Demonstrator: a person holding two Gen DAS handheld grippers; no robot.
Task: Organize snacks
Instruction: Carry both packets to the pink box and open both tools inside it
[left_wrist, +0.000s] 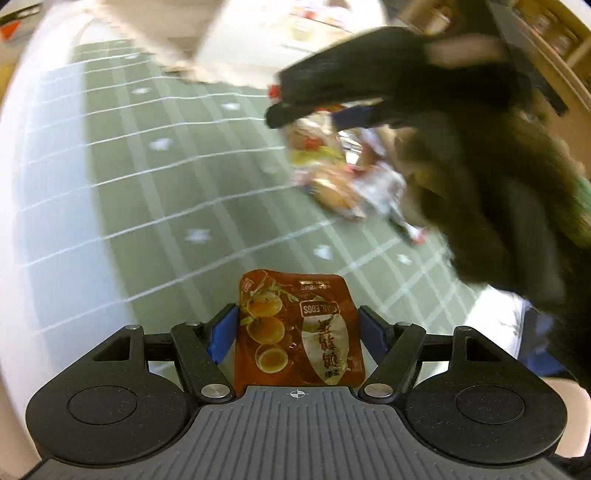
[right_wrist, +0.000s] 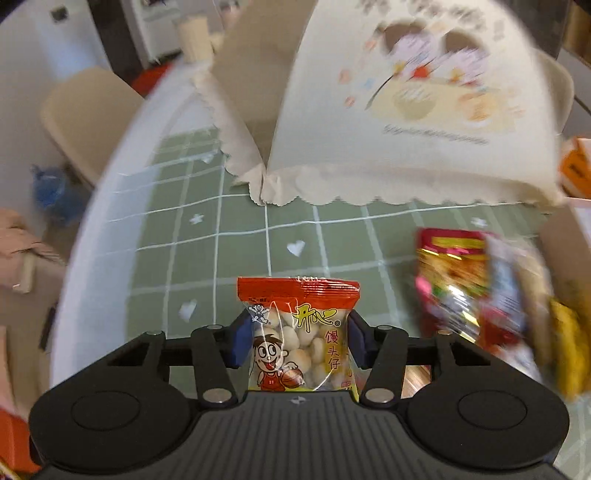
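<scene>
- The left claw (left_wrist: 297, 325) is clamped on a brown egg pack (left_wrist: 295, 328), with a blue pad pressing on each side
- The egg pack stands up between the pads, above the green cloth (left_wrist: 155, 192)
- The cloth has white lines and small white shapes on it, and it covers the table (left_wrist: 48, 177)
- Off to the right in the left view, the other claw shows as a black blur above a snack pile (left_wrist: 332, 173) lying on the cloth
- The right claw (right_wrist: 295, 339) is squeezed on a biscuit bag (right_wrist: 299, 332), with its blue pads pushing on both sides of the bag
- The biscuit bag has a red top, a cartoon boy and small round biscuits inside
- It is held up over the cloth (right_wrist: 229, 258), not lying on it
- To the right of the bag is a blurry red pack (right_wrist: 454, 284) with more packs beside it
- Farther back stands a cream cover (right_wrist: 388, 110) with a wavy edge resting on the cloth
- A beige chair (right_wrist: 88, 114) is off to the left, past the table edge
</scene>
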